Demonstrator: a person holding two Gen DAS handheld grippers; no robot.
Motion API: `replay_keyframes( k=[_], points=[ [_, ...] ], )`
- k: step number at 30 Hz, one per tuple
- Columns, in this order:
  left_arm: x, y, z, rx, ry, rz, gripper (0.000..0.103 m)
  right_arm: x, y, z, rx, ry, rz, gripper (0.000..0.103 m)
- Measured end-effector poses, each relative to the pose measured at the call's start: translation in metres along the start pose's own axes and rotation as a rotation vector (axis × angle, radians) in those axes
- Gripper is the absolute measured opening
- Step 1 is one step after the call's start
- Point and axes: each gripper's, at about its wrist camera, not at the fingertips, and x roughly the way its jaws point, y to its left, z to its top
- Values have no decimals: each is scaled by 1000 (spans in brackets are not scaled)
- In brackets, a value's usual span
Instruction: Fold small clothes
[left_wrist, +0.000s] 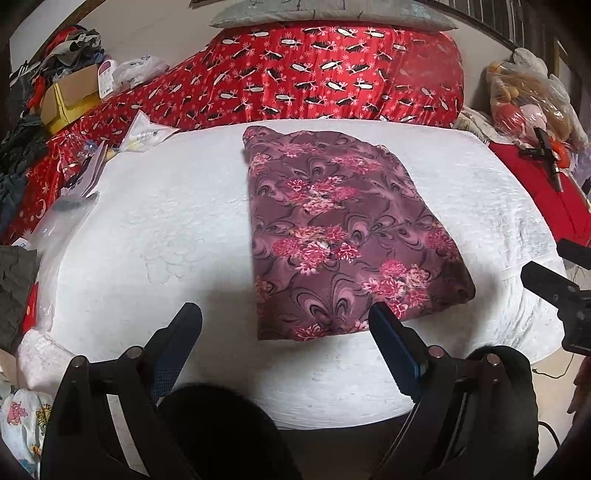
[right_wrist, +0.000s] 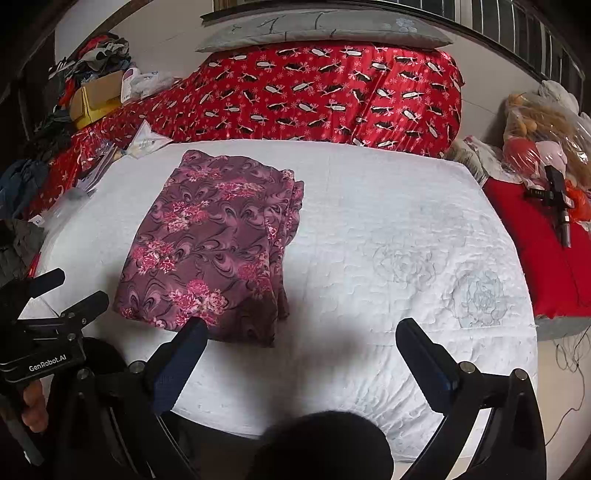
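My left tongs (left_wrist: 284, 325) and right tongs (right_wrist: 301, 339) hang released, empty. At eleven o'clock from the right tongs lies the folded floral garment (right_wrist: 214, 243) on the bed's white quilt (right_wrist: 369, 221). I'd pinch both near corners evenly. Left handle reads "GenRobot.AI" (right_wrist: 47, 362).

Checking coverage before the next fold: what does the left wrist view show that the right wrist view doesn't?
Only the left wrist view: the right gripper at its right edge, and printed cloth at its lower left corner.
Only the right wrist view: the stacked layer edges along the garment's right side, and the grey flower stitching on the white quilt.
Both: the folded floral garment lying free on the white quilt, and the red patterned quilt behind.
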Motion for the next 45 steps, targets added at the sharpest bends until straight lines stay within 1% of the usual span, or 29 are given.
replay_keyframes(
  k=[14, 28, 35, 45],
  points=[
    [-4, -4, -1, -5, -5, -27, 93, -1, 3, -2, 2, -1, -3, 103],
    [-15, -12, -2, 2, -19, -51, 93, -12, -4, -6, 17, -15, -10, 103],
    [-21, -16, -3, 11, -35, -49, 93, -19, -5, -6, 17, -30, -15, 103],
    [-20, -8, -3, -31, -28, -58, 93, -24, -2, -8, -9, -53, -33, 103]
  ],
)
